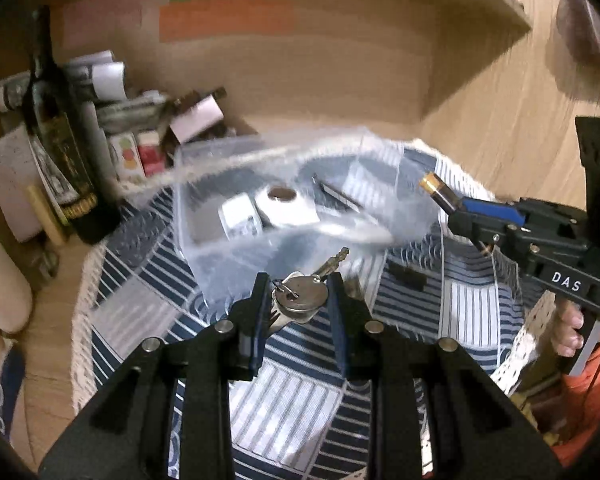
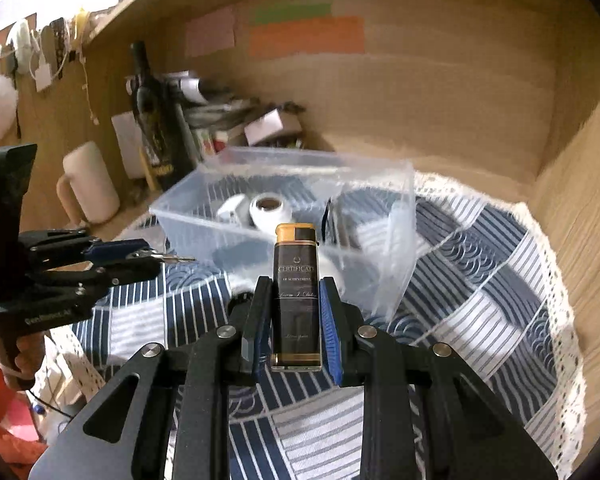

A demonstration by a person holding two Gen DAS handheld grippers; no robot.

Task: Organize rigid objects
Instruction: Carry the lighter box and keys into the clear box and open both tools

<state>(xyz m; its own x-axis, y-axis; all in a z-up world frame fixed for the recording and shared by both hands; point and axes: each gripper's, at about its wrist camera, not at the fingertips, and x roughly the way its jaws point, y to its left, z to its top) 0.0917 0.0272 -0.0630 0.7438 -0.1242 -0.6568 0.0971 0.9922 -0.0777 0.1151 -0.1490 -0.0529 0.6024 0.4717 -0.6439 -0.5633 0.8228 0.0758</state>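
My left gripper (image 1: 298, 286) is shut on a bunch of silver keys (image 1: 302, 296) and holds it above the striped cloth, just before the clear plastic box (image 1: 204, 232). My right gripper (image 2: 292, 292) is shut on a black and gold lighter (image 2: 297, 280), upright between the pads, in front of the same box (image 2: 396, 184). The box holds a white tape roll (image 2: 269, 206), a small white item (image 2: 232, 208) and a dark flat piece (image 2: 330, 216). The right gripper with the lighter (image 1: 438, 190) shows at right in the left wrist view; the left gripper (image 2: 156, 258) shows at left in the right wrist view.
A blue and white cloth with lace edge (image 2: 500, 280) covers the desk. A dark wine bottle (image 2: 156, 120), a cream mug (image 2: 90, 186), papers and small boxes (image 2: 236, 120) stand at the back left. Wooden walls close the back and right. A small black item (image 1: 406, 276) lies on the cloth.
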